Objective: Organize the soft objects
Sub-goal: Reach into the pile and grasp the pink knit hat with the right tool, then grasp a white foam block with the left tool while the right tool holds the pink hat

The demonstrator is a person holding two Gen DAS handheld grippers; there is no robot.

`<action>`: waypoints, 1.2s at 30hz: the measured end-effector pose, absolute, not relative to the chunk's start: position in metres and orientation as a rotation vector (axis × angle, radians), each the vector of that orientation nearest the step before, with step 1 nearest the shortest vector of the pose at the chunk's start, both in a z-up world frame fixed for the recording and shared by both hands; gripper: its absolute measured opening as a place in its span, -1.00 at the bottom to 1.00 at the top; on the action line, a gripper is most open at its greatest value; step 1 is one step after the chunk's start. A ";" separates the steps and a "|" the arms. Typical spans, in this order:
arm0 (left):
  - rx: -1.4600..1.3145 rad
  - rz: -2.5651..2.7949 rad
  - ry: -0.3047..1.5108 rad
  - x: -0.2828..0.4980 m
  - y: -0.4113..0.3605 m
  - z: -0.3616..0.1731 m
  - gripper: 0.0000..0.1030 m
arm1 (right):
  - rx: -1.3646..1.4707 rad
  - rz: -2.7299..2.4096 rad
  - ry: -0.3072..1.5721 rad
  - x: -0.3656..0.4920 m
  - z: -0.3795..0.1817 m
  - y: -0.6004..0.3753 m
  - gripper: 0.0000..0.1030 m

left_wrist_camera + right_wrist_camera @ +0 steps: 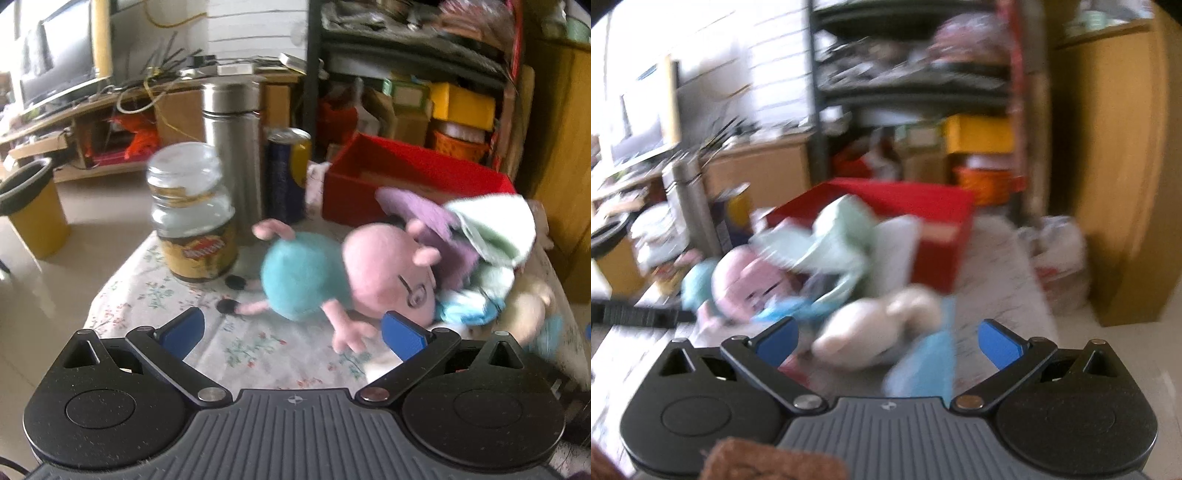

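Holding both grippers spread and empty: my left gripper [293, 334] faces the pink plush toy [354, 273]; my right gripper [888, 343] faces the cream plush [879, 328] before the red box [923, 221].

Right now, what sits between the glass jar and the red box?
In the left wrist view, a steel flask and a blue-and-yellow can stand between the glass jar and the red box.

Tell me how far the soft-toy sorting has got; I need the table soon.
Nothing looks done: what shows of the red box looks empty. Nothing is in hand either: the left gripper and right gripper are both open and empty. Left to do: the pink plush, the cream plush and the green cloth lie on the table.
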State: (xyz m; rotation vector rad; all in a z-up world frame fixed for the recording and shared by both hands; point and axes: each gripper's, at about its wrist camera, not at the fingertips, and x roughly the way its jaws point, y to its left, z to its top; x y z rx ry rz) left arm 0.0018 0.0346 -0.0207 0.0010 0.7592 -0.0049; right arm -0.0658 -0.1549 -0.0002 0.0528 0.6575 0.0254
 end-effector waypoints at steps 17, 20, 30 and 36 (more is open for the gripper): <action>-0.002 -0.020 0.841 0.010 0.046 -0.035 0.82 | 0.056 0.241 0.832 -0.029 -0.045 -0.110 -0.66; -0.023 -0.042 0.865 0.012 0.047 -0.038 0.80 | 0.034 0.260 0.844 -0.034 -0.041 -0.109 -0.73; 0.082 -0.299 0.782 -0.003 0.014 -0.030 0.85 | 0.170 0.293 0.915 -0.047 -0.038 -0.143 -0.79; 0.305 -0.485 0.710 -0.018 -0.028 -0.031 0.87 | 0.244 0.234 0.944 -0.062 -0.031 -0.173 -0.80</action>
